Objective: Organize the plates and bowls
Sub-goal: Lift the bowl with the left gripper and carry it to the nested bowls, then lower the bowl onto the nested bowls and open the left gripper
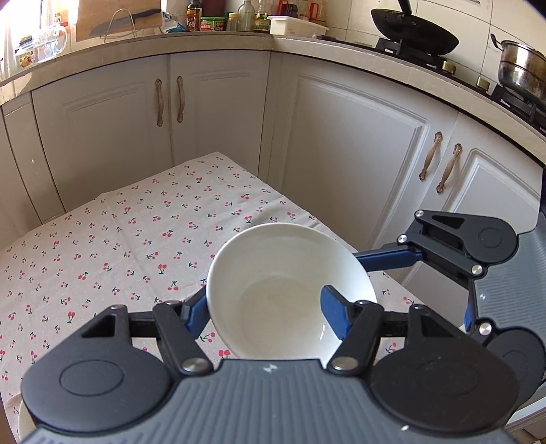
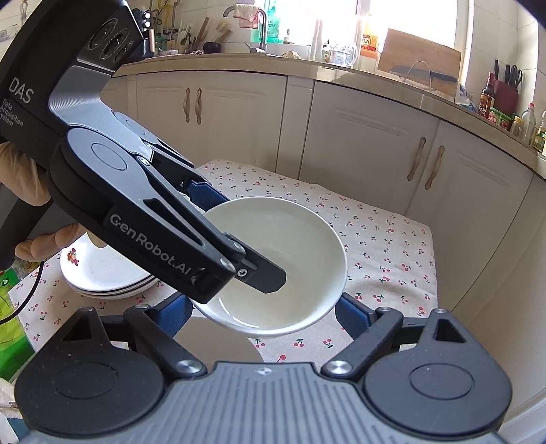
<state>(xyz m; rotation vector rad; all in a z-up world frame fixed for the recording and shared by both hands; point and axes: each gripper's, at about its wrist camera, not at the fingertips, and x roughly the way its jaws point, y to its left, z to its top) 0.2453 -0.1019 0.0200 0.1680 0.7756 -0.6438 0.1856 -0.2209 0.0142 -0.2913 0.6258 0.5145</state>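
A white bowl (image 1: 286, 273) is held tilted above the cherry-print tablecloth (image 1: 119, 246). My left gripper (image 1: 269, 314) is shut on its near rim, one blue finger inside the bowl and one outside. In the right wrist view the same bowl (image 2: 300, 246) hangs from the left gripper (image 2: 245, 259), just in front of my right gripper (image 2: 262, 310). The right gripper's blue fingers stand wide apart on either side below the bowl, open and empty. A stack of white plates (image 2: 102, 273) with a cartoon print lies on the table at the left, partly hidden by the left gripper.
White cabinet doors (image 1: 358, 143) close off the far side of the small table. The counter above holds a wok (image 1: 413, 30), a steel pot (image 1: 522, 65), bottles and a cutting board (image 2: 419, 58). A plate rim (image 1: 24, 420) shows at the bottom left.
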